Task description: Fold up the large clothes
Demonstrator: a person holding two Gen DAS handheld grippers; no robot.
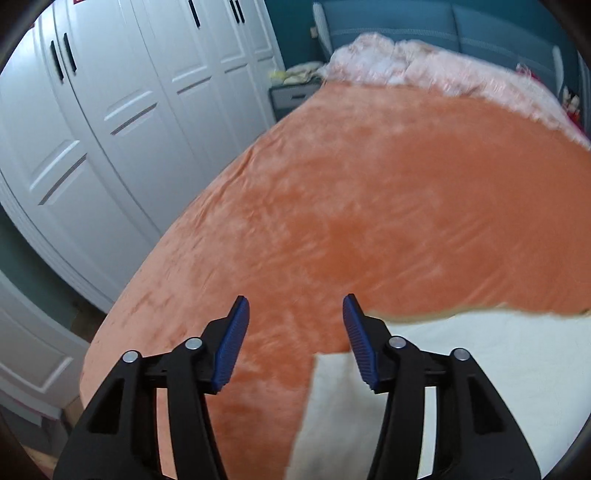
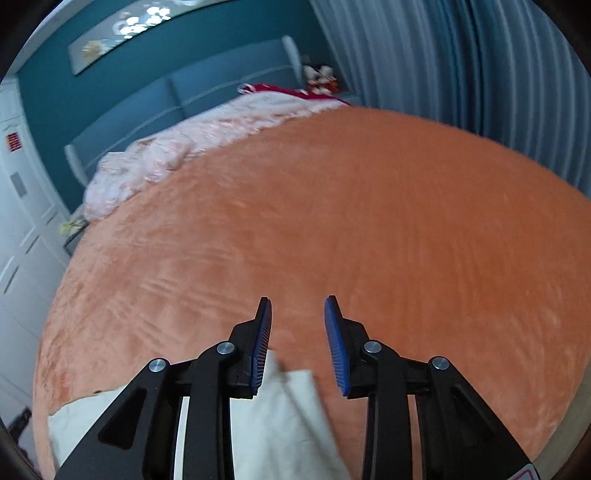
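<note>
White garment (image 1: 461, 373) is seen in the left wrist view spread on the near part of a bed covered by an orange plush blanket (image 1: 369, 206), filling the lower right of the picture, with one narrower flap reaching down toward the bottom edge. The left claw (image 1: 295, 314) is held above the bed with its blue pads (image 1: 232, 343) spread apart; nothing is pinched between them, though the right-hand pad overlaps the garment's edge in the picture. A crumpled pink quilt (image 1: 406, 62) is piled at the far end of the bed against a blue headboard (image 1: 443, 26), and white wardrobe doors (image 1: 129, 92) are seen on the left. In the right wrist view the garment (image 2: 280, 417) is seen at the lower left, on the orange blanket (image 2: 351, 221), a folded corner lying just below the open jaws. The right claw (image 2: 297, 314) is parted as well, its pads (image 2: 336, 343) gripping nothing. Pleated blue curtains (image 2: 461, 66) are seen at the upper right, beyond the bed.
</note>
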